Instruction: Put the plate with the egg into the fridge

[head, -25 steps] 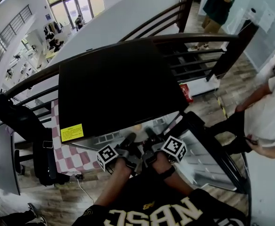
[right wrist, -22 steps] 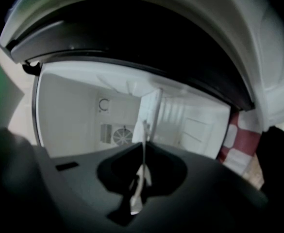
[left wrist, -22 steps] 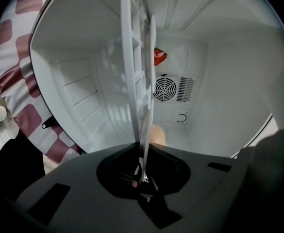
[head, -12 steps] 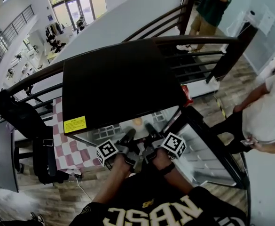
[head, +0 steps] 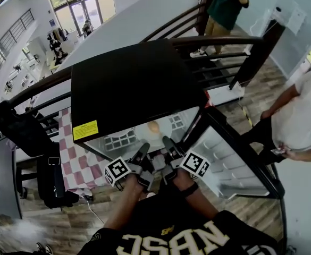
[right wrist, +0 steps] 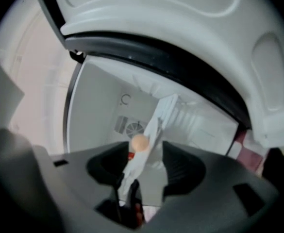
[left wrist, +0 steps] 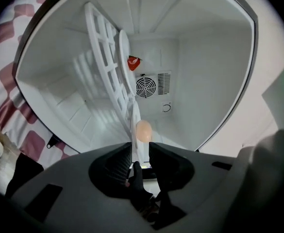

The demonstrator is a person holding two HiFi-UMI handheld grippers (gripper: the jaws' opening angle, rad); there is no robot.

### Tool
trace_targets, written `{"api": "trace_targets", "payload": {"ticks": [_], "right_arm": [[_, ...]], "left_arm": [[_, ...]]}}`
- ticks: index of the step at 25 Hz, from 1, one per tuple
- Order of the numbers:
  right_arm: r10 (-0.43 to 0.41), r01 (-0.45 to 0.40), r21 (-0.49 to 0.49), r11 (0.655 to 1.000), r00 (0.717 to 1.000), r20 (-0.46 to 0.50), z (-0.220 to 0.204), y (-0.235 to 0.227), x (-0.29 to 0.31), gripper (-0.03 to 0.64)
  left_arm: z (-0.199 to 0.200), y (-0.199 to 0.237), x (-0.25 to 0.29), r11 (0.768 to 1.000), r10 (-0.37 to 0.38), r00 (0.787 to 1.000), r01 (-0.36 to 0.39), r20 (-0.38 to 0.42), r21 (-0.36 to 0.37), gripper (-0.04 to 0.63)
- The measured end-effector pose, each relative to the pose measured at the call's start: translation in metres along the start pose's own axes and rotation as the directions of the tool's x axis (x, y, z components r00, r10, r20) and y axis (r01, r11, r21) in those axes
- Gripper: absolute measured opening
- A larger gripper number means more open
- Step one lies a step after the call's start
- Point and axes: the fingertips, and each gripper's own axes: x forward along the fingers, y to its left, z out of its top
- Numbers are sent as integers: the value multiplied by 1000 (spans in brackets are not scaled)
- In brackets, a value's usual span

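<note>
A white plate (left wrist: 134,123) carrying a tan egg (left wrist: 143,130) is held edge-on at the mouth of the open fridge (head: 128,84). From above, the egg (head: 153,126) lies just inside the white interior. My left gripper (left wrist: 139,152) is shut on the plate's near rim. The right gripper (right wrist: 144,159) is opening its jaws; the plate (right wrist: 138,160) runs between them without the pads pressing on it, and the egg (right wrist: 139,142) shows just beyond. Both grippers, left (head: 144,152) and right (head: 168,145), sit side by side at the fridge opening.
Inside the fridge are a white wire shelf (left wrist: 103,67), a fan vent (left wrist: 145,87) and a small red item (left wrist: 133,62). The fridge door (head: 235,158) stands open to the right. A checkered cloth (head: 75,163), a black bag (head: 27,137), railings and two people (head: 299,116) surround it.
Both grippers and the plate with the egg have moved forward, deeper into the fridge opening. The head view has shifted a little.
</note>
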Motion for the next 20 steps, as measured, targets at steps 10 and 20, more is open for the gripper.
{"api": "trace_targets", "payload": {"ticks": [10, 20], "right_arm": [[-78, 116, -477, 871, 992, 99, -6, 10, -37, 210], [-170, 216, -742, 635, 976, 138, -26, 17, -39, 83]], "left_arm": [[-7, -7, -26, 846, 74, 997, -49, -26, 531, 112], [-11, -15, -30, 457, 158, 986, -114, 45, 882, 46]]}}
